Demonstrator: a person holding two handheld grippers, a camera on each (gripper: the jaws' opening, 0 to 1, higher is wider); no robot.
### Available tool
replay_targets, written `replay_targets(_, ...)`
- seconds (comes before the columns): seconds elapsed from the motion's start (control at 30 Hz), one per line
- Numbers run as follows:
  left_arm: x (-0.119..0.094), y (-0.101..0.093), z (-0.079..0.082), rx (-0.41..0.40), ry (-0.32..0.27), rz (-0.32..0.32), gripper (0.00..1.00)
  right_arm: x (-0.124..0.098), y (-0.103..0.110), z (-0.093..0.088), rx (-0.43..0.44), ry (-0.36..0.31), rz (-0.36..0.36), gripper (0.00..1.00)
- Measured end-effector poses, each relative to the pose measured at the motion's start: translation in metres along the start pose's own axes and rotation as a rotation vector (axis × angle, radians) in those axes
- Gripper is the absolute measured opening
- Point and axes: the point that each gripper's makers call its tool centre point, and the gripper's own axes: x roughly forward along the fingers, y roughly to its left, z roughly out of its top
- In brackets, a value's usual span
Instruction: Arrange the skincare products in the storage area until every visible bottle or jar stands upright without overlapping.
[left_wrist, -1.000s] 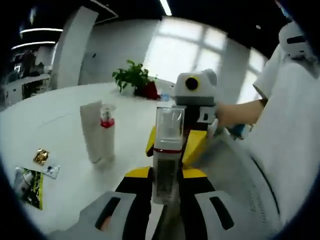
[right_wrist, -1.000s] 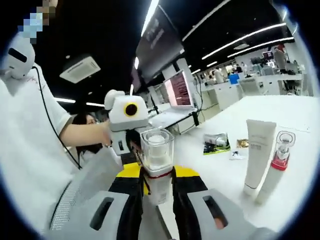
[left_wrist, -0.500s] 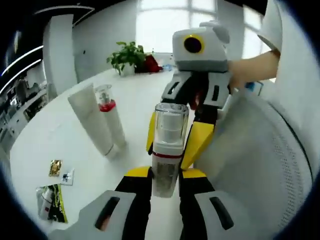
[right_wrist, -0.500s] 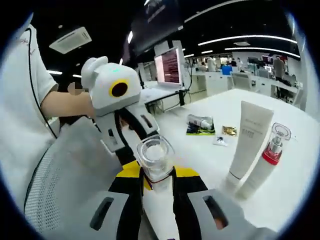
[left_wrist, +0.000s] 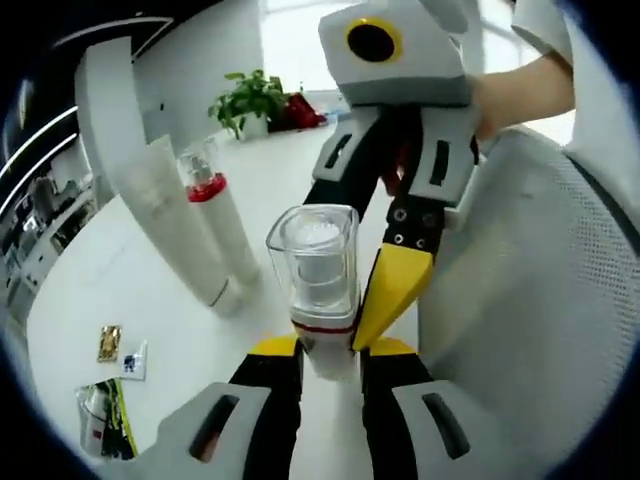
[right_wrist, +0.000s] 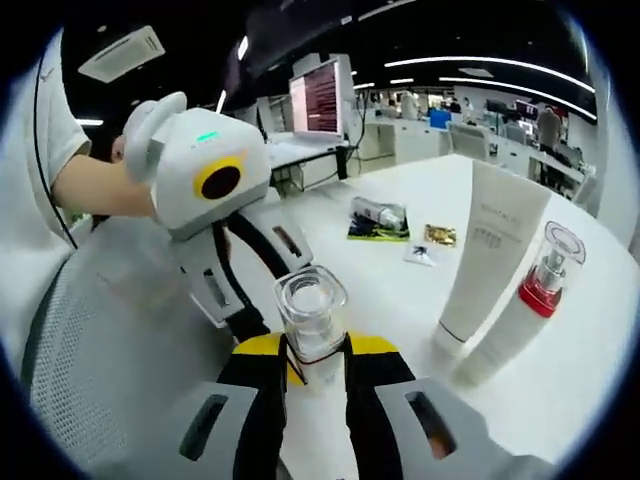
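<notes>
A bottle with a clear square cap and a red band is held above the white table. My left gripper is shut on its lower body. My right gripper reaches in from the top right, and its yellow finger lies against the same bottle. In the right gripper view, my right gripper is shut on the bottle, and the left gripper's black finger comes down beside it. A white tube and a pump bottle with a red collar stand upright side by side on the table.
A grey mesh chair back sits close beside the grippers. Small packets and sachets lie further out on the table. A potted plant stands at the table's far edge. A person's arm holds the left gripper.
Both views have tipped down toward the table. The two grippers have come closer together around the bottle, which stays held between them. The tube and pump bottle have not moved.
</notes>
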Motion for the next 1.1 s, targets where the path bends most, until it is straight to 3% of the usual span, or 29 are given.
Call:
replay_targets(0.47, 0.03, 0.021, -0.008, 0.055, 0.034, 0.001, 0.22, 0.008, -0.027, -0.019, -0.014, 0.057, -0.041, 0.21)
replay_targets(1.1, 0.053, 0.052, -0.008, 0.058, 0.015, -0.002, 0.23, 0.012, -0.062, -0.018, 0.01, 0.019, -0.097, 0.21)
